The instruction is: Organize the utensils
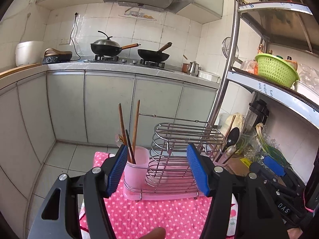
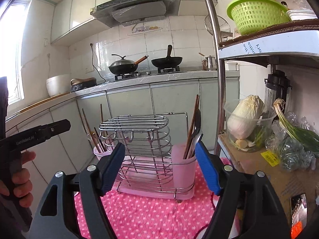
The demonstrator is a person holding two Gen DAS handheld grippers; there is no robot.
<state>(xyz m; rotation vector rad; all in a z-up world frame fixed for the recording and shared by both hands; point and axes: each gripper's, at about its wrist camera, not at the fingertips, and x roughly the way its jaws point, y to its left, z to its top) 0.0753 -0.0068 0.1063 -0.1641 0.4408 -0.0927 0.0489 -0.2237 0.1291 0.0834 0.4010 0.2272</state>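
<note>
A wire rack [image 1: 175, 153] stands on a pink tray [image 1: 159, 196] set on a pink cloth with white dots [image 1: 151, 217]; it sits at about twelve o'clock in front of both grippers.

The left gripper [image 1: 157, 169] has its blue pads spread wide with nothing between them — the rack and tray show through the gap. At the rack's nine o'clock end, seen from the left wrist, a pale pink cup [image 1: 137, 163] holds brown chopsticks [image 1: 127, 131] standing upright and leaning slightly apart.

The right gripper [image 2: 159, 167] is also wide apart and empty, its pads framing the rack from the near side. In the right wrist view a second pink cup [image 2: 182, 160] clings to the rack's three o'clock end and holds wooden chopsticks, a dark spoon [image 2: 196, 123] and a metal utensil whose kind I cannot tell. The first cup appears at nine o'clock in that view.

A hand [image 2: 22, 177] grips the handle of the left tool at the eight o'clock edge of the right wrist view.

At three o'clock a metal shelf [image 2: 221, 91] carries a green basket [image 2: 257, 16] above, and below it a napa cabbage [image 2: 245, 117] in a clear tub and scallions [image 2: 293, 127] on a cardboard box. Across the kitchen at twelve o'clock — two black woks [image 1: 153, 54] sit on the stove.
</note>
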